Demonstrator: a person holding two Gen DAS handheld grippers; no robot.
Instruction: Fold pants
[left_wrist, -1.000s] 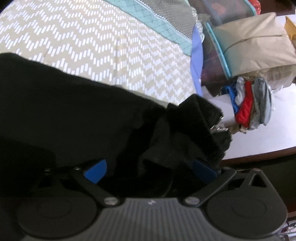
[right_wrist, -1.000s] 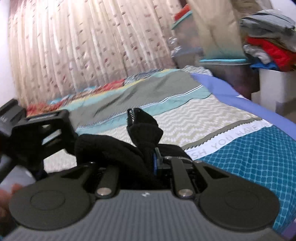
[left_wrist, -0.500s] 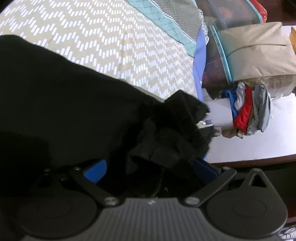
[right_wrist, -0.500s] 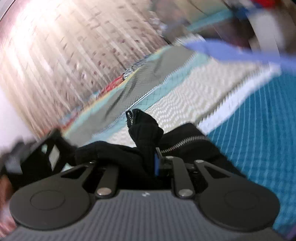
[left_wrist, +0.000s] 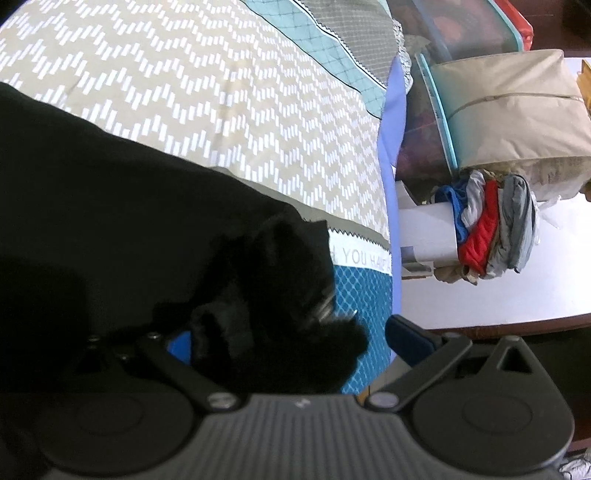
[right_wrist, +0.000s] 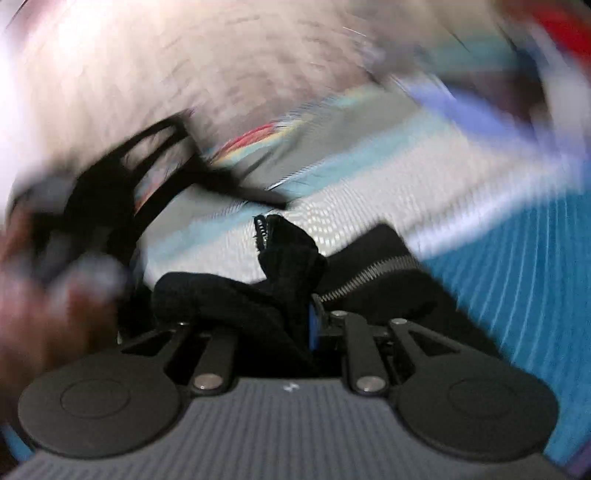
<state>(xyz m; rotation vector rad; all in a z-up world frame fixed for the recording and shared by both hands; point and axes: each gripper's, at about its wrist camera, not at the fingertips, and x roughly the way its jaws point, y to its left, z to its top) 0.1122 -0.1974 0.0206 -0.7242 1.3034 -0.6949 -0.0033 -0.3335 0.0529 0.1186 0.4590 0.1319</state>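
The black pants (left_wrist: 122, 206) lie spread on the patterned bedspread (left_wrist: 207, 92). My left gripper (left_wrist: 291, 338) is open, its blue pads wide apart, with a bunched fold of the pants and a metal zipper lying loose between them. In the right wrist view, my right gripper (right_wrist: 308, 317) is shut on a bunch of the black pants (right_wrist: 291, 258) near a silver zipper (right_wrist: 365, 273). That view is motion-blurred. The other gripper and a hand (right_wrist: 48, 295) show blurred at its left.
A white table (left_wrist: 491, 295) stands to the right of the bed with a stack of folded clothes (left_wrist: 491, 225) and a beige bag (left_wrist: 517, 110) on it. A storage bin (left_wrist: 461, 33) stands behind it. A curtain (right_wrist: 184, 66) hangs behind the bed.
The bunched pants have slipped lower and left between my open left fingers, uncovering the blue part of the bedspread. My right gripper keeps its hold and swings fast, blurring its view.
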